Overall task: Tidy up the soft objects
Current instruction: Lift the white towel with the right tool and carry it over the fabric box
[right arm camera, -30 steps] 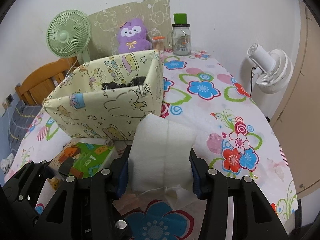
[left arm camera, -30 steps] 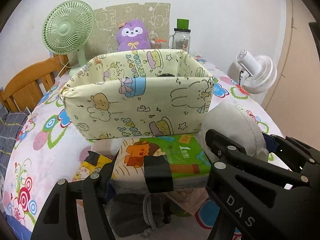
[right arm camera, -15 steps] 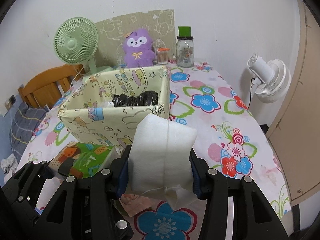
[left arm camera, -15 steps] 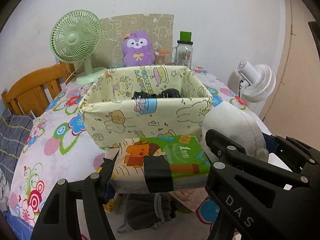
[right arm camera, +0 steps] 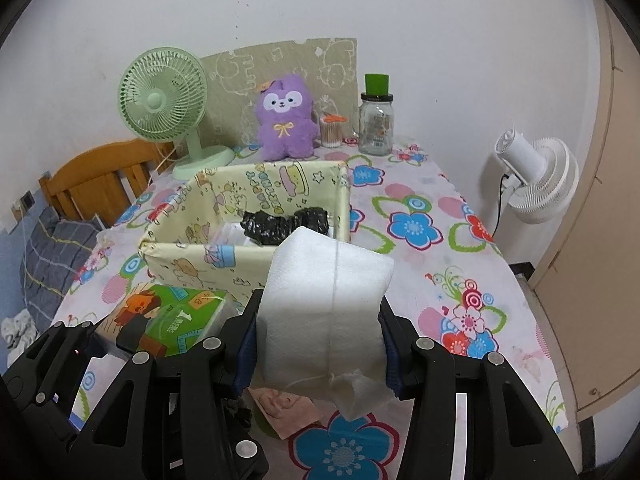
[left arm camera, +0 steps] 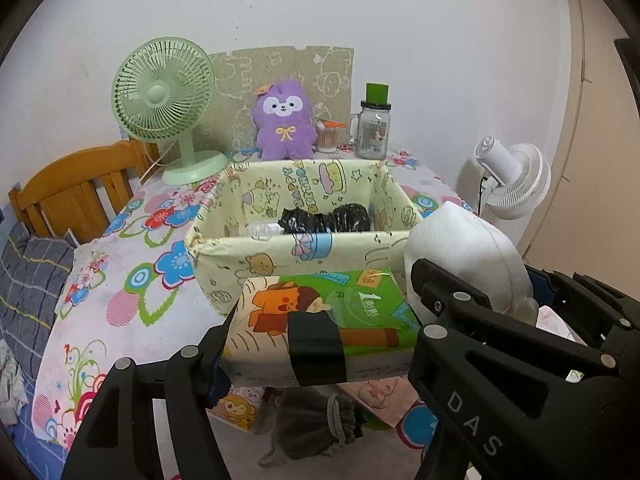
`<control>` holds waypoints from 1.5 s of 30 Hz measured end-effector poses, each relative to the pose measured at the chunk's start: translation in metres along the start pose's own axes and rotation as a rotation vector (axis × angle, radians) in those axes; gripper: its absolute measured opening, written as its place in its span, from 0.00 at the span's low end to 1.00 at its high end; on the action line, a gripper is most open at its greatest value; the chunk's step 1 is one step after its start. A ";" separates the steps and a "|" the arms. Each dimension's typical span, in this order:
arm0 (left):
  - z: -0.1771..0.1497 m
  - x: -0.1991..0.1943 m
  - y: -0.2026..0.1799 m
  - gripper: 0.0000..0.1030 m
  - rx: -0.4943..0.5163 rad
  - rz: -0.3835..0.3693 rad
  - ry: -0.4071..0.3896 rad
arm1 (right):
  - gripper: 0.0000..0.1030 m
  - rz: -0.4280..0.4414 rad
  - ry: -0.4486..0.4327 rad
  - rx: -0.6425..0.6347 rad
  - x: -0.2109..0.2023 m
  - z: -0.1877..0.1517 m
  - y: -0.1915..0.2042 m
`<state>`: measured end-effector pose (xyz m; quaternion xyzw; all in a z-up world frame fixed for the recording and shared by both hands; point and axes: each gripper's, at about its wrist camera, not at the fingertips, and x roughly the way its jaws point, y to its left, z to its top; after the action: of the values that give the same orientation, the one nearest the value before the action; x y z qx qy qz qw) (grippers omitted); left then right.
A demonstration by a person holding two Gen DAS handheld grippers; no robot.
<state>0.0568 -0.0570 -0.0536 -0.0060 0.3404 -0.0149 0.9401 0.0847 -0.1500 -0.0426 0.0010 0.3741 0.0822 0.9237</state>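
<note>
Now gripping: left tongs (left arm camera: 320, 344) clamped on green tissue pack (left arm camera: 324, 320), right tongs (right arm camera: 318, 344) clamped on white tissue pack (right arm camera: 324, 312). Both packs lifted off counter (right arm camera: 420, 208), just short of yellow fabric bin (left arm camera: 280, 256) holding black bundle (right arm camera: 284, 222).

On the table there are two fans, one green (right arm camera: 164, 98) and one white (right arm camera: 536, 178), one purple plush toy (right arm camera: 285, 118), one glass jar (right arm camera: 375, 122), one fabric box (right arm camera: 192, 256), one green tissue pack (left arm camera: 324, 326), one white tissue pack (right arm camera: 324, 308) and one grey drawstring pouch (left arm camera: 316, 426).
</note>
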 end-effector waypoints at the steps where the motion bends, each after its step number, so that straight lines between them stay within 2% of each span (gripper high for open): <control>1: 0.001 -0.002 0.001 0.71 0.000 0.000 -0.004 | 0.52 0.000 -0.003 -0.001 -0.001 0.002 0.001; 28: 0.043 -0.019 0.013 0.71 0.013 0.014 -0.073 | 0.52 0.008 -0.076 -0.017 -0.022 0.046 0.017; 45: 0.065 0.001 0.021 0.71 0.013 0.033 -0.089 | 0.52 0.028 -0.102 -0.023 -0.004 0.070 0.020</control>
<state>0.0996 -0.0364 -0.0047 0.0050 0.2981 -0.0012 0.9545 0.1275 -0.1271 0.0117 -0.0002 0.3254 0.0991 0.9404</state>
